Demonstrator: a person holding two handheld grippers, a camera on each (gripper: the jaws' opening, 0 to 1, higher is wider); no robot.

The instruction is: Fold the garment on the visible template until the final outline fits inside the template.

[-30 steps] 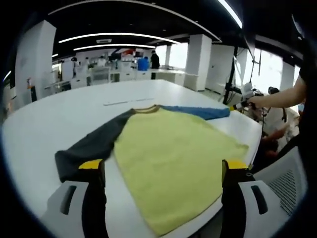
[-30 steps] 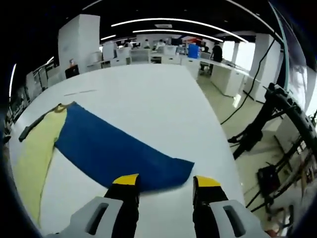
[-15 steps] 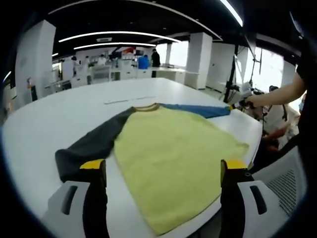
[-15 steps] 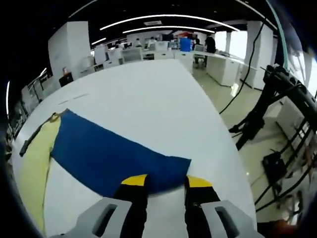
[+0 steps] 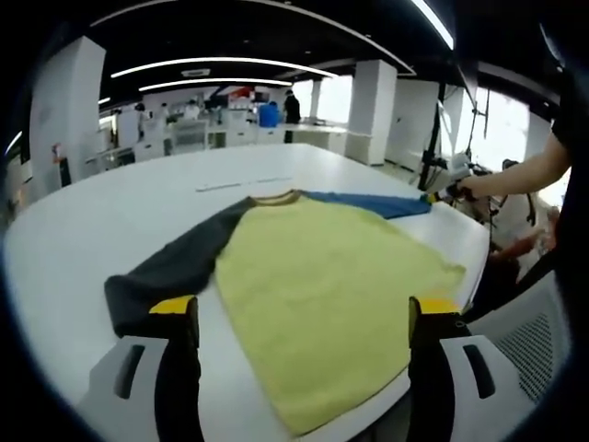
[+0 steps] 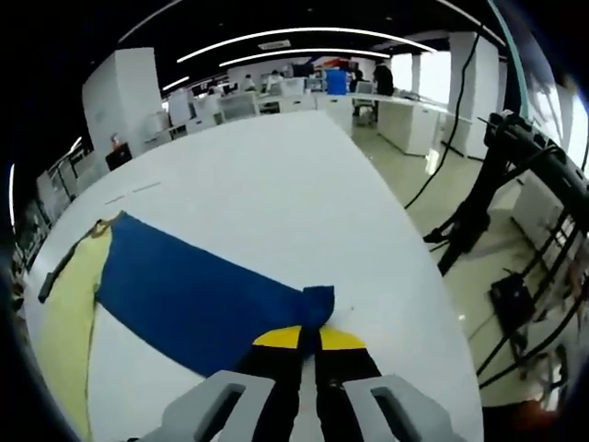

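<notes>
A long-sleeved shirt lies flat on the white table [image 5: 110, 207]: yellow body [image 5: 322, 276], dark grey sleeve [image 5: 175, 267] on the left, blue sleeve [image 5: 373, 203] stretching to the right. My left gripper [image 5: 299, 318] stands open at the near edge, its yellow-tipped jaws wide apart over the hem and touching nothing. In the right gripper view the blue sleeve [image 6: 184, 290] runs from the yellow body [image 6: 64, 313] to its cuff [image 6: 317, 304], which bunches up between my right gripper's [image 6: 308, 336] jaws; that gripper is shut on it. The same gripper [image 5: 440, 194] appears far right in the left gripper view, held by a hand.
Thin template marks [image 5: 239, 186] lie on the table behind the collar. The table edge [image 6: 433, 304] curves close on the right, with a black stand [image 6: 515, 184] and cables on the floor beyond. Desks and people fill the office background [image 5: 212, 120].
My right gripper's jaws have closed from apart to shut on the blue sleeve's cuff, which now bunches upward. The left gripper and the shirt body have stayed still.
</notes>
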